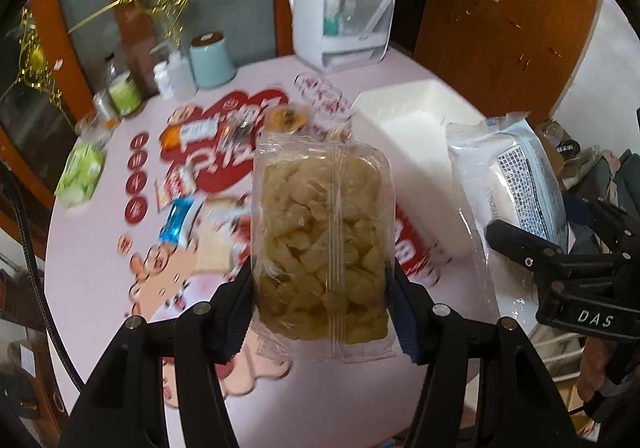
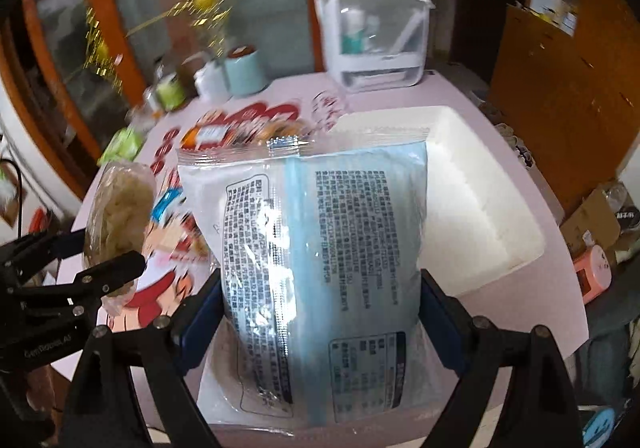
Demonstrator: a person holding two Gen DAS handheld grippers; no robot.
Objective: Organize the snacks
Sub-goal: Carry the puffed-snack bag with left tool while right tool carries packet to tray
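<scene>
My left gripper is shut on a clear pack of yellowish-brown fried snacks and holds it above the pink table. The pack also shows at the left of the right wrist view. My right gripper is shut on a white and light-blue snack bag with its printed back facing me. That bag shows at the right of the left wrist view. A white open bin stands on the table just beyond and to the right of both packs, also in the left wrist view.
Several small snack packets lie on the table's left and middle, with a green pack at the far left. A pale blue canister, bottles and a white cabinet box stand at the back. A wooden cupboard is at the right.
</scene>
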